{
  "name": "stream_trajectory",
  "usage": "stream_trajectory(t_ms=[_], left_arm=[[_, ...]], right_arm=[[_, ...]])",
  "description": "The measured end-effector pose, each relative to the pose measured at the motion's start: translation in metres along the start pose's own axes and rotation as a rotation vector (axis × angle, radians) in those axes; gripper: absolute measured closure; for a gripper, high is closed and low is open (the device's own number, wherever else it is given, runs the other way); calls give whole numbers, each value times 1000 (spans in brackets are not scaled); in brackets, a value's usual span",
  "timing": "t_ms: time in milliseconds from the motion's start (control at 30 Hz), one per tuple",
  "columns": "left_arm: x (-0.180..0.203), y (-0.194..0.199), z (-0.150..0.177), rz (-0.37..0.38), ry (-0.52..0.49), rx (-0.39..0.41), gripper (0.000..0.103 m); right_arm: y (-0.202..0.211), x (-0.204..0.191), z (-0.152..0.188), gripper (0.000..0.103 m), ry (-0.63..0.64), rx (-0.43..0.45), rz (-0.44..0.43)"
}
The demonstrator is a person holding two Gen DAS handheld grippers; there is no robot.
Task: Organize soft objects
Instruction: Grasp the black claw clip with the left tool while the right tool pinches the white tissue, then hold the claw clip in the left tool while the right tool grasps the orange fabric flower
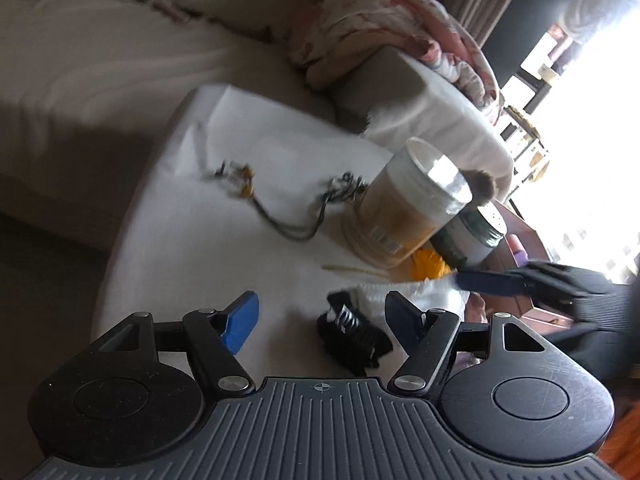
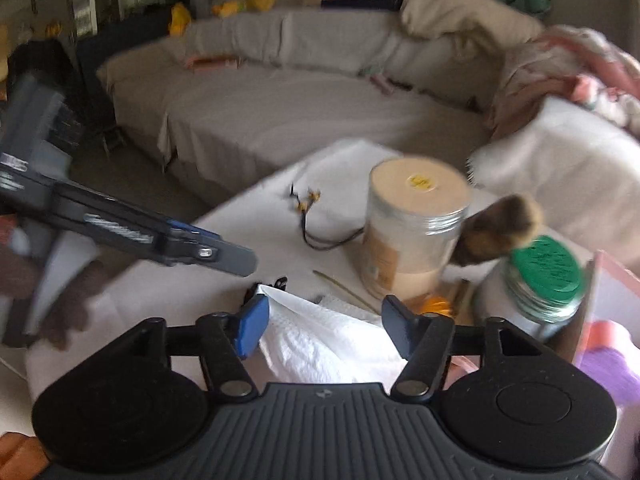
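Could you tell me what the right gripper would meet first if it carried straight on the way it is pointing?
Most likely the white tissue paper lying between the open fingers of the right gripper; beyond it stands the tall jar, though depth is hard to judge here.

The white tabletop (image 2: 168, 284) lies bare on its left side, leaving a broad lane for a gripper to pass. Toward the middle, a thin cord (image 2: 308, 216) sprawls flat across the cloth. Farther right the way narrows: a tall jar (image 2: 412, 228) stands upright, a brown fuzzy thing (image 2: 500, 228) pressed against its right side, with a green-lidded jar (image 2: 540, 280) just beside that. Crumpled white tissue (image 2: 320, 340) fills the near edge, and a black clip (image 1: 352, 332), somewhat blurred, lies close to it.
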State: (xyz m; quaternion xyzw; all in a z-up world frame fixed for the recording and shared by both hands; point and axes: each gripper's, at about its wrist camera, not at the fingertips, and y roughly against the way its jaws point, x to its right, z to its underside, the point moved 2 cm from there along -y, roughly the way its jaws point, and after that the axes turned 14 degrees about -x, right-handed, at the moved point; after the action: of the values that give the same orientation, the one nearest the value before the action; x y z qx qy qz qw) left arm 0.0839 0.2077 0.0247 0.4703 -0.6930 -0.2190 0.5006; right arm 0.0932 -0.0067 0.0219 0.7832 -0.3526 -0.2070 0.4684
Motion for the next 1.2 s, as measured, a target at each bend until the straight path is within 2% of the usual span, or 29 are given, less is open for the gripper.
stream_trajectory(t_ms=[100,133,200,233,267,367,433,467,533,633,800,933,1000,1133,1200], left_arm=[[-4,-5,6,28,20,-31,28],[-3,-6,8,33,19,-41,28],[0,-11,11,44,25,-57,28],[1,-15,12,52,37,-62,28],[4,-19,12,65,46,-68,28],[16,-29,11,73,36,-57,30],[24,-34,10,51,17,-50,31],[29,-37,9,30,0,-49,33],[39,-40,8,-31,-54,-54,42],[48,-41,11,-106,-136,-69,48],[47,-33,16,-194,-218,-88,48],[35,-24,16,-301,-206,-62,48],[26,-18,13,-298,-165,-43,48],[24,-13,10,-180,-158,-28,48],[27,-16,8,-170,-171,-20,48]], right_arm=[[-26,5,1,40,-43,-101,-5],[-28,8,5,45,-63,-107,-12],[-22,14,13,67,-107,-84,-4],[-16,17,18,85,-127,-83,-2],[-11,20,23,93,-143,-76,-3],[13,26,39,95,-181,-9,24],[28,30,46,96,-200,33,40],[36,32,49,96,-215,51,43],[50,38,53,96,-240,86,44],[58,43,54,96,-247,119,66],[51,40,57,96,-241,100,44],[38,29,57,90,-215,62,27],[33,26,57,83,-215,49,19],[34,26,58,69,-222,54,35],[34,28,59,64,-231,53,39]])
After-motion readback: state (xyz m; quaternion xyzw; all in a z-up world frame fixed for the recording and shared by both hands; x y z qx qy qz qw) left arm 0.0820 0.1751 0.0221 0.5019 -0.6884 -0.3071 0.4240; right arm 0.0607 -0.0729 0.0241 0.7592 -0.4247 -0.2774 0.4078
